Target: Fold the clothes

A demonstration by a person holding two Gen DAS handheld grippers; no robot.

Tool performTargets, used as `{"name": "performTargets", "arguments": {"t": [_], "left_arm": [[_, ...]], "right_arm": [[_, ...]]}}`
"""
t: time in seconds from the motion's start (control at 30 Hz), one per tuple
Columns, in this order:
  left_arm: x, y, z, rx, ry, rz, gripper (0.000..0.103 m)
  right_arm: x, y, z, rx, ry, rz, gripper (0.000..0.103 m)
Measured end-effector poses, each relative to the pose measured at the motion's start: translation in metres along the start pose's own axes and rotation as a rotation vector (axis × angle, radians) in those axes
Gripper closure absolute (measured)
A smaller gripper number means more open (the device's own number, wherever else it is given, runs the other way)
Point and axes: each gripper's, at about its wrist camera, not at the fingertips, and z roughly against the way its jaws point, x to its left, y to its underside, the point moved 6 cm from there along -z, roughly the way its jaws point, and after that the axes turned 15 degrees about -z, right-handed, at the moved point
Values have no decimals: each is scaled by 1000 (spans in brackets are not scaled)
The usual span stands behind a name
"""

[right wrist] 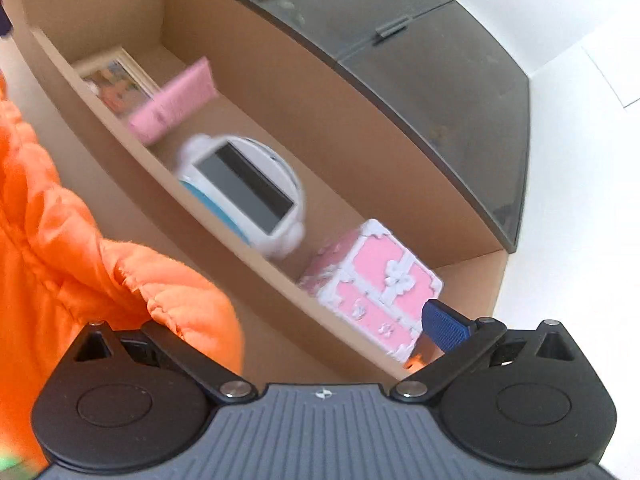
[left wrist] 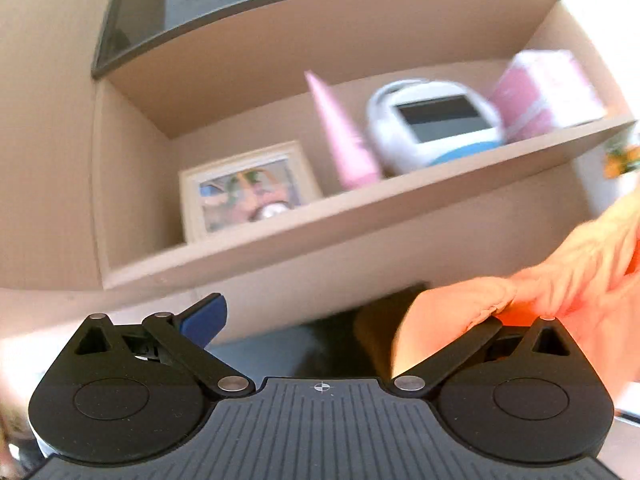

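An orange padded garment (left wrist: 460, 312) hangs at the right of the left wrist view, draped over the right finger of my left gripper (left wrist: 348, 320). That gripper is open, its blue left fingertip (left wrist: 204, 320) bare and its right fingertip hidden under the cloth. In the right wrist view the same orange garment (right wrist: 60, 240) fills the left side and covers the left finger of my right gripper (right wrist: 304, 328). This gripper is open too, with only the blue right fingertip (right wrist: 444, 324) showing. Both cameras tilt up toward a shelf.
A beige wall shelf (left wrist: 360, 208) holds a framed picture (left wrist: 244, 192), a pink cone-shaped item (left wrist: 344, 140), a white device with a dark screen (left wrist: 436, 120) and a pink gift box (right wrist: 376, 292). A dark glass cabinet (right wrist: 440, 72) sits above, against a white wall (right wrist: 580, 160).
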Motion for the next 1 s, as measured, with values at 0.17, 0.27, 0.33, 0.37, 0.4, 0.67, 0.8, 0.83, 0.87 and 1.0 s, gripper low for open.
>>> {"name": "performTargets", "arguments": {"t": [0.17,0.27,0.33,0.37,0.4,0.67,0.8,0.83,0.87,1.0], "left_arm": [[-88,117,29,266,271,91,0],[-170,226,50,598,507,151,0],[-215,286,69,806,647,144,0],[-231,305,79,891,718,117,1],[-238,311,87,915,768,99,1],[-202,251,78,660,1080,279,0],[-175,217,91,529,1137,344,0],[-171,215,93,521,1130,354,0],[-166,213,94,513,1124,363,0],[-178,230,73,603,1074,466,0]], "right_arm": [[50,121,77,345,-165,108,0],[84,235,136,786,-277,86,0],[101,295,183,1096,-355,16,0],[107,310,204,1215,-380,-45,0],[111,314,220,1279,-416,-104,0],[86,277,206,1268,-560,-428,0],[70,263,205,1297,-705,-366,0],[67,262,212,1299,-740,-285,0],[65,263,220,1296,-766,-217,0],[60,256,218,1256,-818,-313,0]]}}
